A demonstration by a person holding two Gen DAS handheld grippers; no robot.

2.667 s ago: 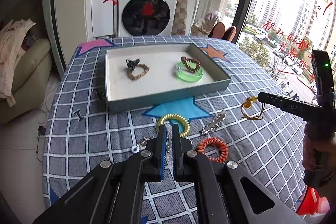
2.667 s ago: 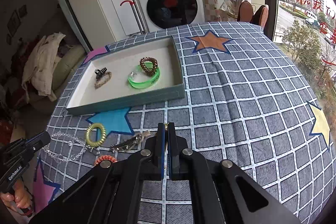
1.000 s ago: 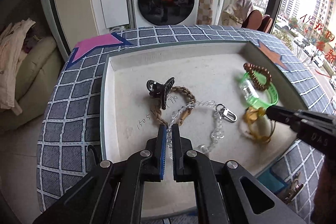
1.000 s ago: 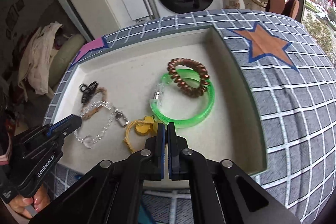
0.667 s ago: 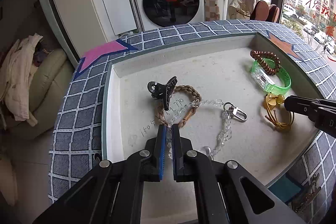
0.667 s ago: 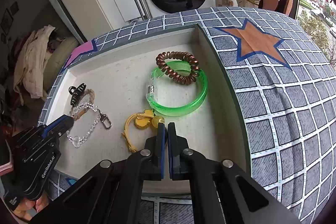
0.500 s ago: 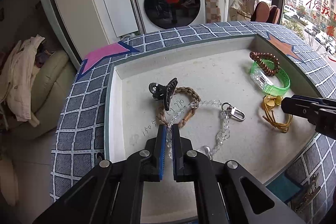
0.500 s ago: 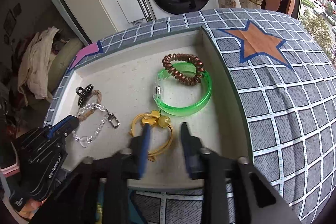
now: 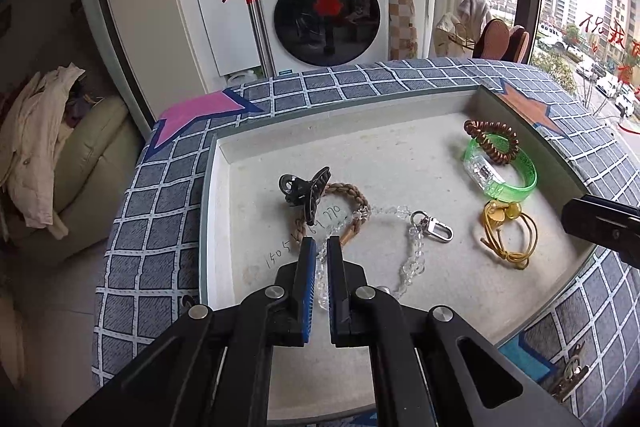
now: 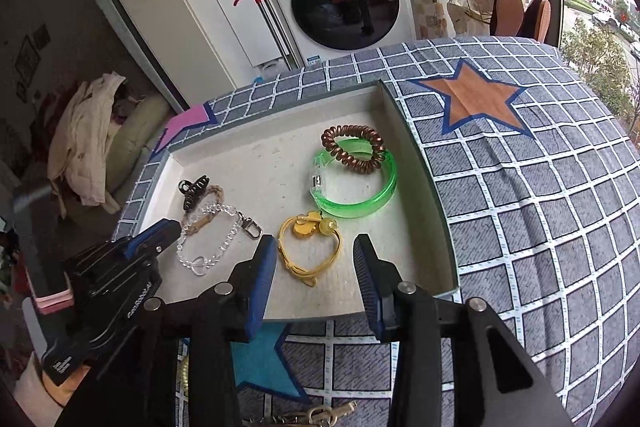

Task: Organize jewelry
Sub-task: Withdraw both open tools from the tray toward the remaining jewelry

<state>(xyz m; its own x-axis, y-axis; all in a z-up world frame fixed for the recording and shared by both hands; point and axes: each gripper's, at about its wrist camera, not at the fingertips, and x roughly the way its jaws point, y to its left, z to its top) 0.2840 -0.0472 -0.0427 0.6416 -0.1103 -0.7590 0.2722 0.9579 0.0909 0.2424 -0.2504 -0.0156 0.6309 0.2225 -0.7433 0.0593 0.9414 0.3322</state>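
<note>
A grey-rimmed tray [image 9: 360, 147] [image 10: 424, 187] lies on the checked tablecloth. My left gripper [image 9: 321, 247] is shut on a clear bead chain [image 9: 412, 251], whose free end with a metal clasp [image 9: 434, 227] rests on the tray floor. The chain shows in the right wrist view [image 10: 218, 227] beside the left gripper [image 10: 168, 227]. My right gripper [image 10: 315, 251] is open over a yellow cord bracelet [image 10: 310, 247] [image 9: 508, 231] that lies in the tray.
In the tray lie a black claw clip [image 9: 306, 187] on a braided brown bracelet [image 9: 352, 203], and a green bangle [image 10: 356, 187] with a brown coil hair tie [image 10: 352, 143] on it. A metal hair clip [image 9: 568, 375] lies on the cloth near the tray's front.
My right gripper let go of the yellow bracelet and its jaws opened wide. My left gripper stayed shut on the bead chain and barely moved.
</note>
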